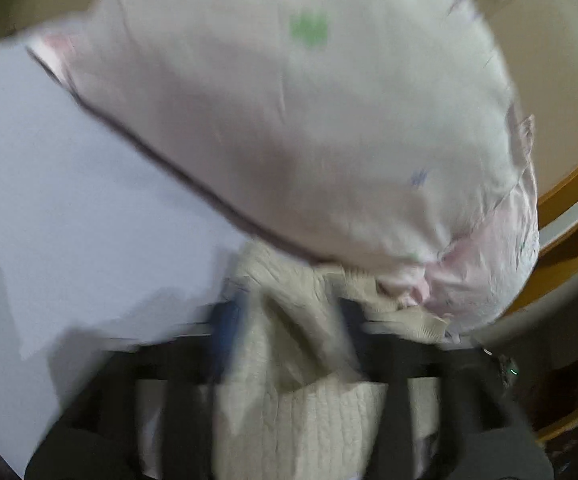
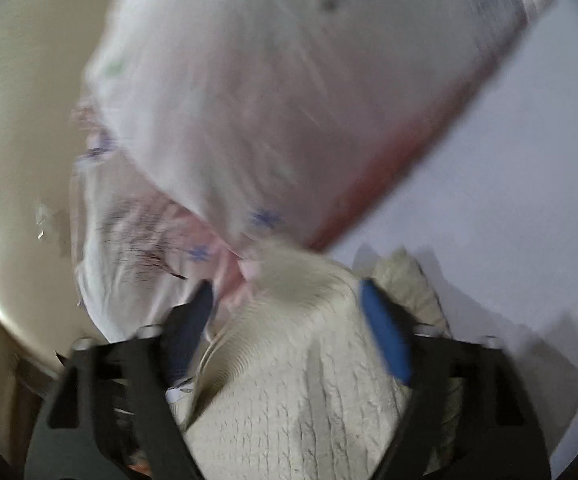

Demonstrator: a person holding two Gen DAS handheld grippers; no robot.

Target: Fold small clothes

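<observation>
Both views are motion-blurred. A white printed garment (image 1: 289,120) with green and blue marks and a dark hem hangs in the air in front of both cameras; it also shows in the right wrist view (image 2: 269,100). A cream ribbed knit piece (image 1: 297,360) lies between the fingers of my left gripper (image 1: 285,312), which is closed on it. My right gripper (image 2: 285,292) is also closed on the cream knit (image 2: 301,380), with its blue pads (image 2: 385,340) pressed against the fabric.
A pale lavender table surface (image 1: 69,200) lies below, also in the right wrist view (image 2: 509,180). A beige floor or wall (image 2: 21,120) and a wooden furniture edge (image 1: 569,184) are beyond the table.
</observation>
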